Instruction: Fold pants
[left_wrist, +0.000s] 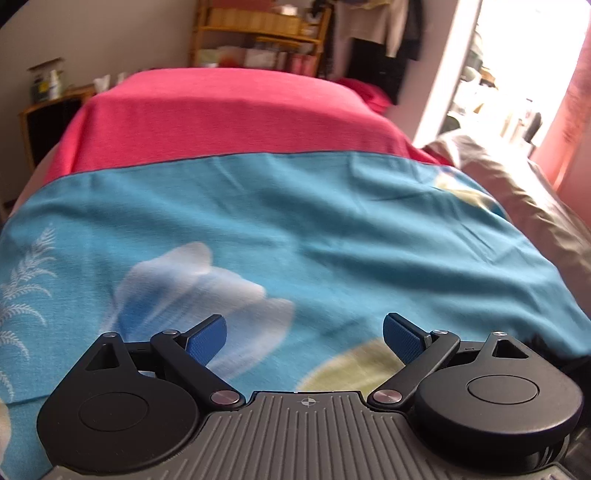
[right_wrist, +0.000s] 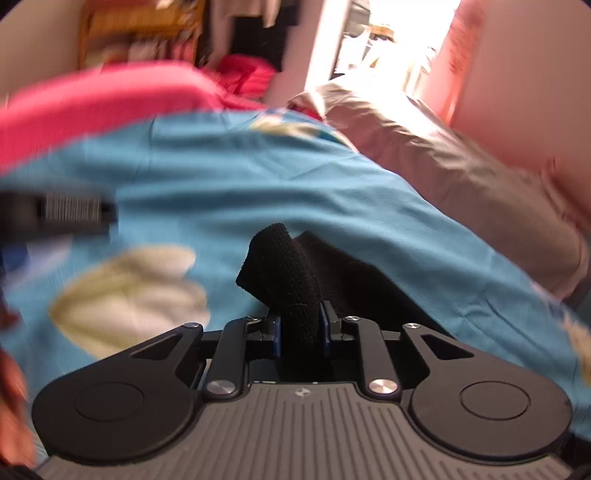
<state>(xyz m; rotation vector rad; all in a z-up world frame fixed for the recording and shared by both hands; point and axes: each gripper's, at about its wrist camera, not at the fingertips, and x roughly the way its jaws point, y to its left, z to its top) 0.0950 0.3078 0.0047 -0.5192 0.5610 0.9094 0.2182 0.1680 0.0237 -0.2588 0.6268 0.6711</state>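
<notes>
The right gripper (right_wrist: 300, 328) is clamped on a bunched fold of the black pants (right_wrist: 284, 266), which trail across the blue sheet (right_wrist: 258, 173) on the bed, probably to carry that edge over for a fold. The left gripper (left_wrist: 304, 332) stands wide open, holding nothing, above the sheet. No legible writing.

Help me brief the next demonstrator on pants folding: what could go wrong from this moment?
1. The right gripper pinches only a bunched ridge of the black pants, so the fabric may slip out or the fold may come out crooked.
2. The left gripper is open with nothing between its pads, so the other end of the pants is unsupported and may drag.
3. The blue floral sheet under the pants already lies wrinkled; dragging could rumple it further.
</notes>
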